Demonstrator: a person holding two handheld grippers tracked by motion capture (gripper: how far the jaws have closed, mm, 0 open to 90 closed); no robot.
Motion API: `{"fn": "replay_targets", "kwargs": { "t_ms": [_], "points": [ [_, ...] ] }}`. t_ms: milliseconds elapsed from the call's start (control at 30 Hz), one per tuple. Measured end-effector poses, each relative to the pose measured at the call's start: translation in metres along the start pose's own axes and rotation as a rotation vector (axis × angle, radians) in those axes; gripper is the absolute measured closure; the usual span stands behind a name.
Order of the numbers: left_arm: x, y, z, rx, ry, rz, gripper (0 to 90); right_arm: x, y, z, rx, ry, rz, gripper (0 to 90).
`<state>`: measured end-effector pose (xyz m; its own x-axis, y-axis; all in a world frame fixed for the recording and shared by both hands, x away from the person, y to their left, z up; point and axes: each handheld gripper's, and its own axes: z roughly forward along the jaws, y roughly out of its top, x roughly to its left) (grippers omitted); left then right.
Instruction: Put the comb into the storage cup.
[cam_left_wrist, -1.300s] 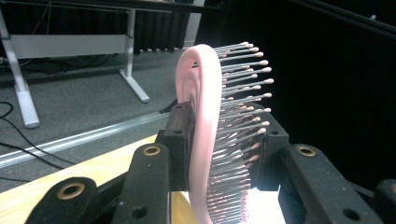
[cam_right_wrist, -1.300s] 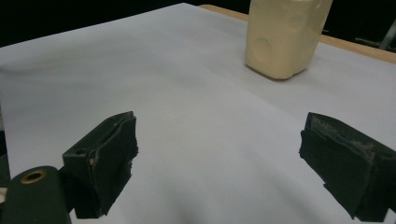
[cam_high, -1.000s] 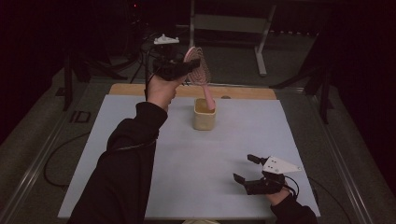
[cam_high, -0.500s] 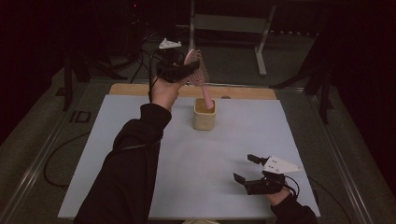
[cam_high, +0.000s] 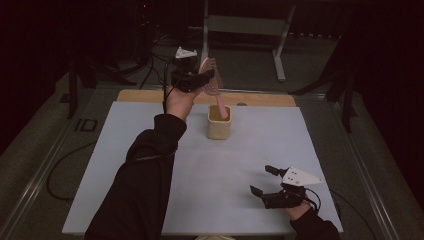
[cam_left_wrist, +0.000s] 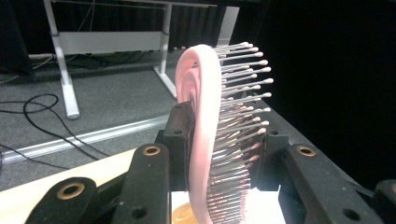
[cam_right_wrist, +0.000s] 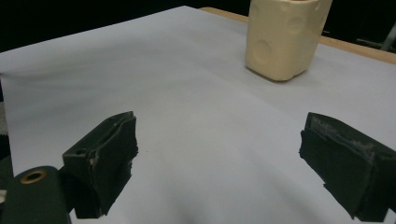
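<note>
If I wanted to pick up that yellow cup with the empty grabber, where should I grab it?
Grab the cup around its upper walls, coming from above or from the near side with the right gripper, whose jaws stand open. The cup stands upright with fairly flat sides. The hairbrush handle already dips into it, so probably stay clear of that.

No lettering, label, brand, number or sign is legible anywhere in these pictures.
</note>
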<state>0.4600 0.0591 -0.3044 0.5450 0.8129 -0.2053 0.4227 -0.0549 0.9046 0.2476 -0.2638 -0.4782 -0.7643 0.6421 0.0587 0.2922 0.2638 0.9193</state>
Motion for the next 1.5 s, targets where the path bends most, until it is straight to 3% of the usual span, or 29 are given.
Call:
{"fn": "replay_targets", "kwargs": {
  "t_ms": [1000, 1500],
  "points": [
    [0.016, -0.039, 0.031, 0.074, -0.007, -0.051, 66.4, -0.001, -0.001, 0.001, 0.006, 0.006, -0.006, 10.4],
    [0.021, -0.052, 0.037, 0.075, -0.022, -0.089, 66.4, -0.001, -0.001, 0.001, 0.006, 0.003, -0.005, 10.4]
  ]
}}
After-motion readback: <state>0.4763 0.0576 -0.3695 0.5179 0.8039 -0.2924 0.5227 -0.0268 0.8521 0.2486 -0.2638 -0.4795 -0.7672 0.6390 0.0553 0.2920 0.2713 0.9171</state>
